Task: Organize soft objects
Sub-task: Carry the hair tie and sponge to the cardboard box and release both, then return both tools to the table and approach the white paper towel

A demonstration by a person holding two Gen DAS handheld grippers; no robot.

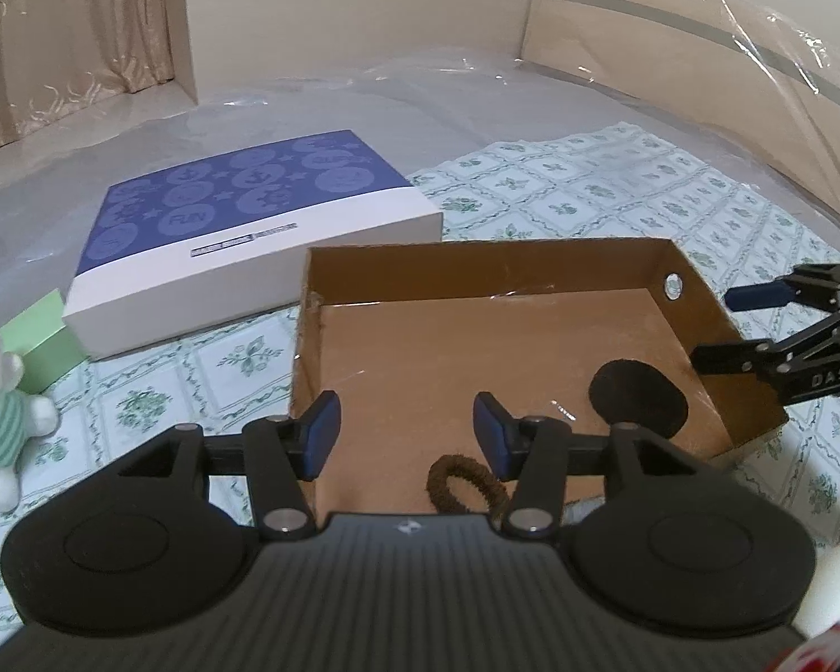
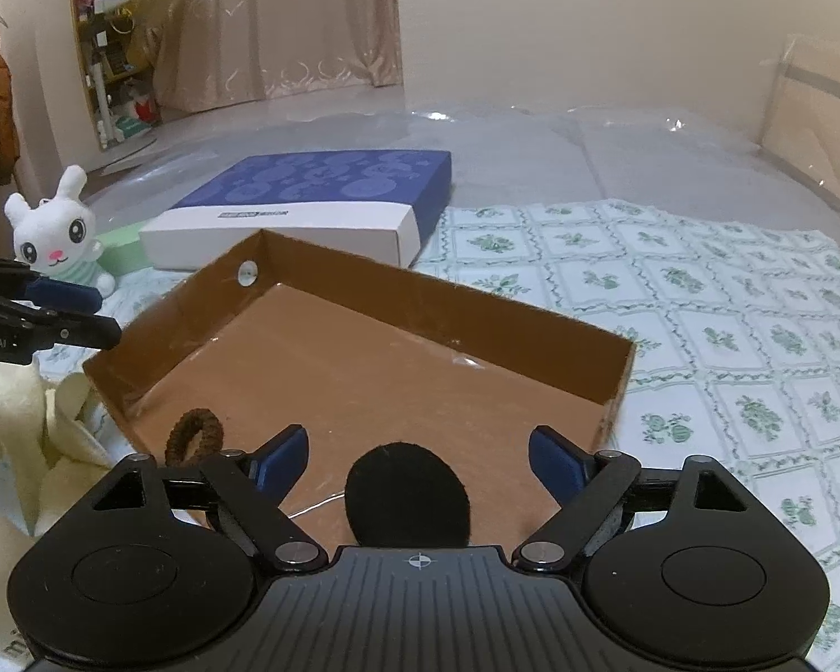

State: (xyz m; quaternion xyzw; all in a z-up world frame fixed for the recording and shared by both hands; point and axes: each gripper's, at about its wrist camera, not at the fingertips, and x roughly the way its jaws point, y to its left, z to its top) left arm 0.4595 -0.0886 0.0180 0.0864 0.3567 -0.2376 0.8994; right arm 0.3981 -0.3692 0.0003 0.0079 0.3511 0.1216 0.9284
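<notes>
An open brown cardboard box (image 1: 476, 336) is set on a green-and-white floral patterned cloth (image 1: 588, 185), and two soft items are already lying on its floor: a brown fuzzy hair tie ring (image 1: 465, 484) near the near-left corner and a flat black round felt pad (image 1: 638, 397) toward the near-right side. The left gripper (image 1: 407, 437) is held over the near edge of the box with its blue-padded fingers spread wide and nothing between them. The right gripper (image 2: 417, 462) is likewise spread and empty, with the felt pad directly beneath its gap.

What appears left to be gathered lies to the left of the box. A white plush rabbit in a green striped shirt (image 2: 56, 229) is seated upright at the far left, just in front of a pale green block (image 2: 120, 252) and near a blue-and-white patterned flat box (image 2: 319, 207). A cream fleece cloth (image 2: 22, 437) is bunched just beside the box's near-left wall. Both are judged nearer the left gripper, so a leftward reach by that hand seems called for; the rabbit's long axis is vertical.
</notes>
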